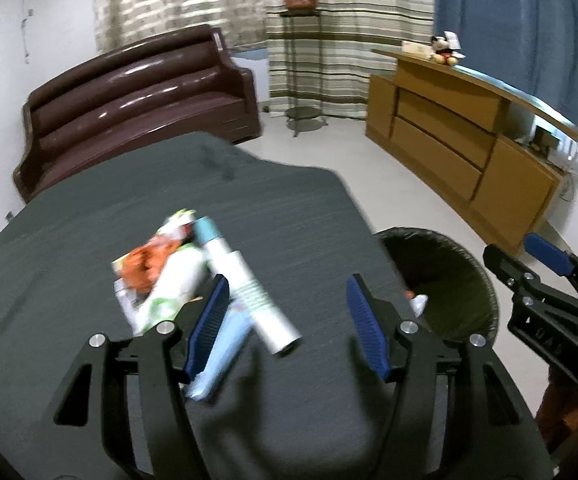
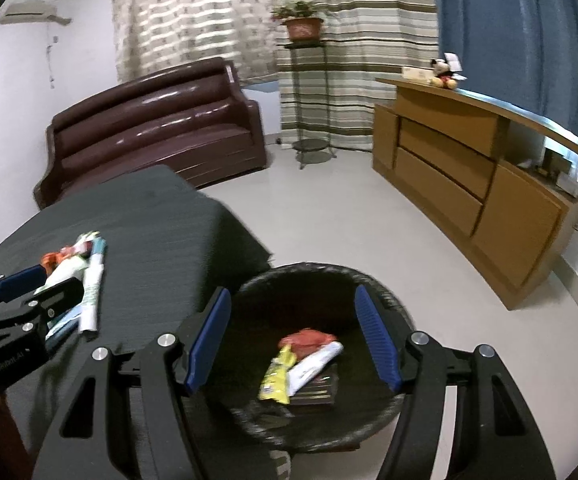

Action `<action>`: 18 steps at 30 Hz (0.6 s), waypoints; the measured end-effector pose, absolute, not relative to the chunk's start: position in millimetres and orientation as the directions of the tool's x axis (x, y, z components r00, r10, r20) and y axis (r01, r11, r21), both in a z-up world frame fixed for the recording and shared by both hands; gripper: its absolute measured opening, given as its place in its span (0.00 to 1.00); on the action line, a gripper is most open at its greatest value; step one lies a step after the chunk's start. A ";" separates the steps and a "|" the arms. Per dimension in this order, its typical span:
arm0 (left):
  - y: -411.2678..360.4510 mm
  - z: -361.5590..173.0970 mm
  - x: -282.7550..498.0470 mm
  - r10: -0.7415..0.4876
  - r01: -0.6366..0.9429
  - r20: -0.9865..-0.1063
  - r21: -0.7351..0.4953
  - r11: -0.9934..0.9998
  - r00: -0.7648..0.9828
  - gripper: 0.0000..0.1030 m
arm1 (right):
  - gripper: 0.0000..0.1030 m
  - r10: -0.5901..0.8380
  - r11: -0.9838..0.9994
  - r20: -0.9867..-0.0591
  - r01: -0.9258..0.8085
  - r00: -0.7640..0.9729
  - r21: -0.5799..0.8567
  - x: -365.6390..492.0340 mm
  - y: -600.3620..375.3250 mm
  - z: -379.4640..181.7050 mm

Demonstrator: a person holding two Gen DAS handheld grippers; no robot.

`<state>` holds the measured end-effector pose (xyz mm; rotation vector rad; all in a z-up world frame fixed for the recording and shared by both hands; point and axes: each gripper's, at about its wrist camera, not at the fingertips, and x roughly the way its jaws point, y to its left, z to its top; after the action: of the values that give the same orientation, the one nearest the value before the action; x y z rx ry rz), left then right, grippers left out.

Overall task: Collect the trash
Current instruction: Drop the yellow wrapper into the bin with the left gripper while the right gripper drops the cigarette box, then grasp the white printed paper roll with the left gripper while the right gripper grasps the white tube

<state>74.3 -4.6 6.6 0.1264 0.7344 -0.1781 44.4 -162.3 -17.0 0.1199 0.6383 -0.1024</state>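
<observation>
- Blue-padded fingers of my left gripper (image 1: 287, 320) fill the bottom of the left wrist view; the jaws stand wide apart and hold nothing, hanging just above the dark grey table (image 1: 89, 248).
- Just ahead of my left finger lies the remaining trash: a white ribbed cylindrical tube with a pale teal cap (image 1: 249, 288), a crumpled white, green and orange snack wrapper (image 1: 161, 276) touching it, and a flat pale blue packet (image 1: 225, 352) partly under my finger.
- To take the tube well, I judge I should turn the jaws across its length and close near its middle, since a smooth round tube could roll away.
- At the right edge my right gripper (image 1: 529, 256) hangs by the black mesh waste bin (image 1: 469, 280), which stands on the floor against the table's edge.

- Closest in the right wrist view, my right gripper (image 2: 293, 340) is spread wide and empty, directly over the bin (image 2: 257, 292).
- Inside it lie a yellow wrapper (image 2: 275, 378), a white tube (image 2: 315, 362), a red crumpled wrapper (image 2: 307, 338) and a dark flat box (image 2: 317, 394).
- On the left, my left gripper (image 2: 37, 292) reaches over the pile on the table (image 2: 161, 240).
</observation>
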 end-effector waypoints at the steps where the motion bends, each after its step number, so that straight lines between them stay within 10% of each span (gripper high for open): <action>1: 2.4 6.1 72.4 -0.104 0.191 -0.677 0.055 0.980 0.728 0.58 | 0.62 -0.050 0.989 -0.601 0.123 0.798 0.080 45.4 -158.6 -17.2; 18: 86.9 -19.9 66.7 0.026 0.023 -0.739 0.056 0.998 0.674 0.59 | 0.62 0.033 0.997 -0.616 0.015 0.787 0.073 45.6 -107.2 -22.5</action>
<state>66.7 86.9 -19.9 0.0623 0.8318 0.0016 45.6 -107.2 -22.5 0.0749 0.6646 0.0097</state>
